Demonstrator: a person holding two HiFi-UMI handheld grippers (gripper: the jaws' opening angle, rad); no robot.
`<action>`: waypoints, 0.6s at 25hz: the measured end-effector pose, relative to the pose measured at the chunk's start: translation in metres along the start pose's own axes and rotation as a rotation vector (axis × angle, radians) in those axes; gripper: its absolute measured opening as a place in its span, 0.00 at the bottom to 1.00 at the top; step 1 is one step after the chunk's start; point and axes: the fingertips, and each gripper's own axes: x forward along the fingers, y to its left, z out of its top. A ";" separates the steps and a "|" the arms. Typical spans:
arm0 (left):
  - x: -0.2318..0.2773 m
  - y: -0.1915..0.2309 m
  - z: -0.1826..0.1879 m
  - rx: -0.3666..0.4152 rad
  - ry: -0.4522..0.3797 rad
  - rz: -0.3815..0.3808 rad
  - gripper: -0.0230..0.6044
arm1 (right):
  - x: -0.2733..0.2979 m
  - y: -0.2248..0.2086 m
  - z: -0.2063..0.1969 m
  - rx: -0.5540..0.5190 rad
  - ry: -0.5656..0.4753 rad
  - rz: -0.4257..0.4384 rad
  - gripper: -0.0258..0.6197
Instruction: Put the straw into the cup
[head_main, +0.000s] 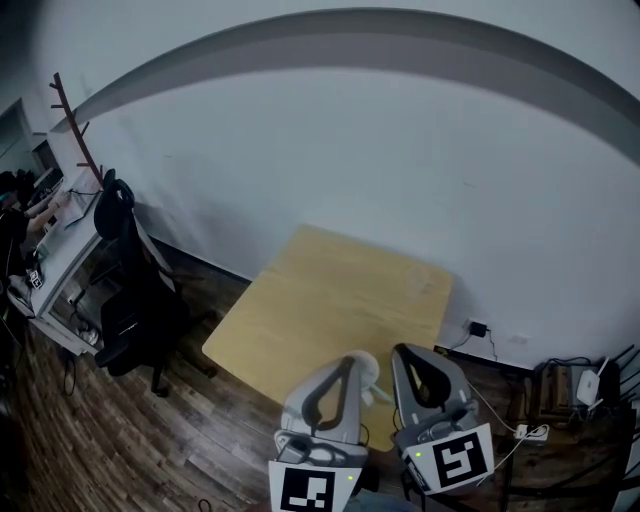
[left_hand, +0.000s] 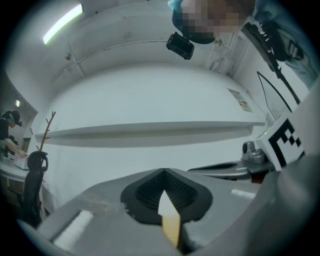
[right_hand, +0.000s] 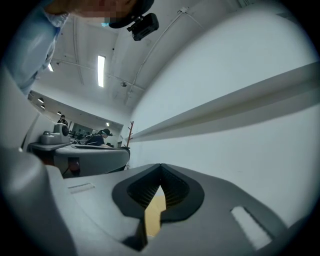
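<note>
Now, office chair (head_main: 130, 295) far left of jaws. Left gripper (left_hand: 163, 171): jaws clenched tip to tip, nothing between, wooden table (head_main: 330, 290) showing through gap below tips. White cup (head_main: 366, 368), partly hidden, just right of left gripper, between both grippers, at table's near edge. Right gripper (right_hand: 160, 166): jaws clenched, empty.

Pale rounded object (head_main: 367, 374) at the near edge of the table (head_main: 330, 300), largely hidden behind the left gripper (head_main: 346, 364), too little showing to identify. Left gripper's marker cube (head_main: 312, 490) cut off by the head view's bottom edge; desk (head_main: 55, 260) and seated person (head_main: 12, 225) cut off at its left edge, dark and too small for detail. Table in both gripper views reduced to a sliver behind closed jaws.
</note>
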 end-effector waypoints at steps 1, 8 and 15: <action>0.000 0.000 0.004 0.003 -0.010 -0.001 0.06 | 0.000 0.000 0.003 -0.004 -0.007 0.002 0.05; 0.000 0.004 0.022 -0.014 -0.070 0.014 0.06 | 0.005 0.007 0.015 -0.022 -0.034 0.020 0.05; 0.004 0.009 0.023 -0.010 -0.074 0.024 0.06 | 0.006 0.004 0.013 -0.019 -0.033 0.014 0.05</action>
